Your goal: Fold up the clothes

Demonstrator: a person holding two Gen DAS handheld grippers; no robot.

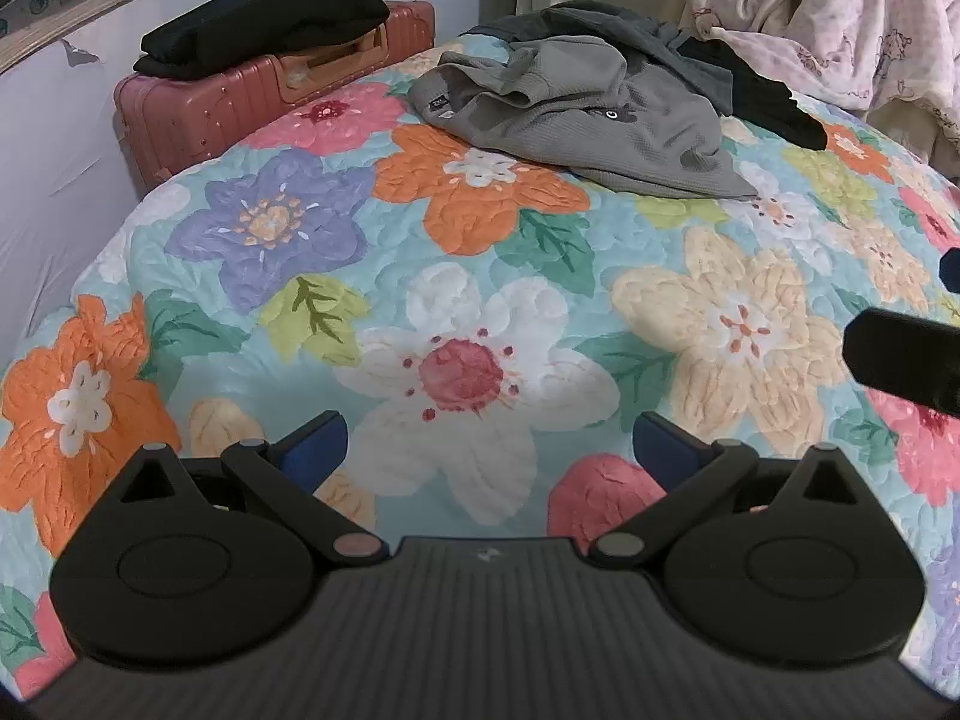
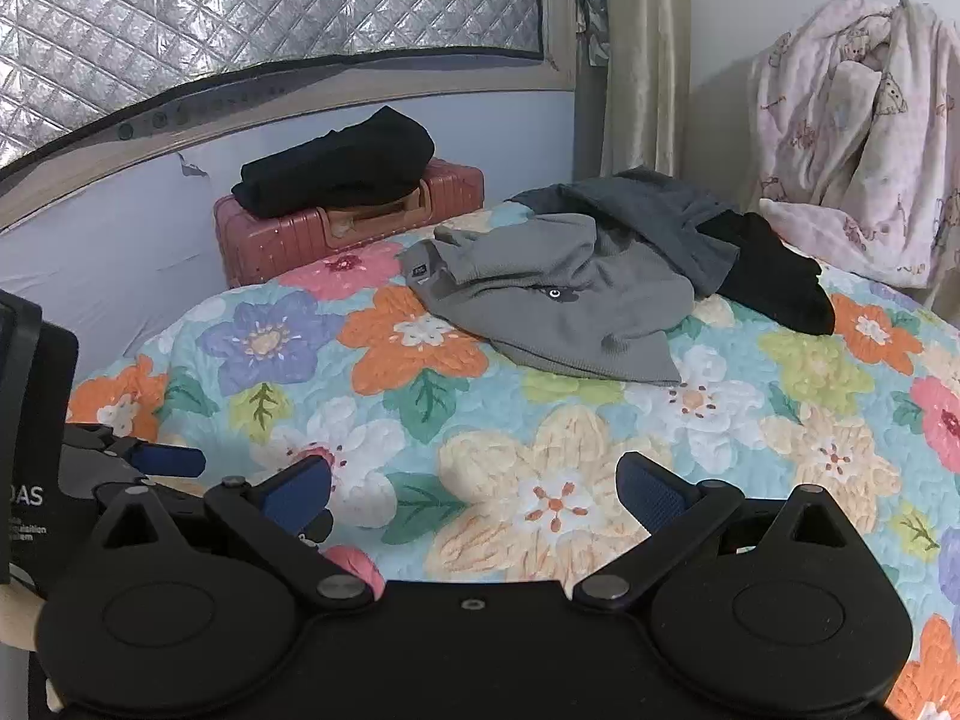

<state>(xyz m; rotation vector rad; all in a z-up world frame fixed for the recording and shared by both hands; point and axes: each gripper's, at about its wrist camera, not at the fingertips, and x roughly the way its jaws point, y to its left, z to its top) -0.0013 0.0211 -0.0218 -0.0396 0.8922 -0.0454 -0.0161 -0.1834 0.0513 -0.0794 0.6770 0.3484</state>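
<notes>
A crumpled grey garment [image 1: 576, 114] [image 2: 558, 300] lies at the far side of the flowered quilt [image 1: 456, 276] [image 2: 540, 450]. A darker grey piece [image 2: 654, 222] and a black piece [image 1: 762, 102] [image 2: 774, 276] are heaped behind it. My left gripper [image 1: 489, 444] hovers low over the near part of the quilt, open and holding nothing. My right gripper [image 2: 474, 495] is likewise open and empty, well short of the pile. In the right wrist view the left gripper [image 2: 150, 459] shows at the left edge.
A pink suitcase [image 1: 198, 114] [image 2: 288, 234] stands beside the bed at the far left with folded black clothing [image 1: 264, 12] [image 2: 336, 162] on top. A pink patterned blanket [image 1: 840, 18] [image 2: 858, 138] is bunched at the far right. A curtain [image 2: 642, 60] hangs behind.
</notes>
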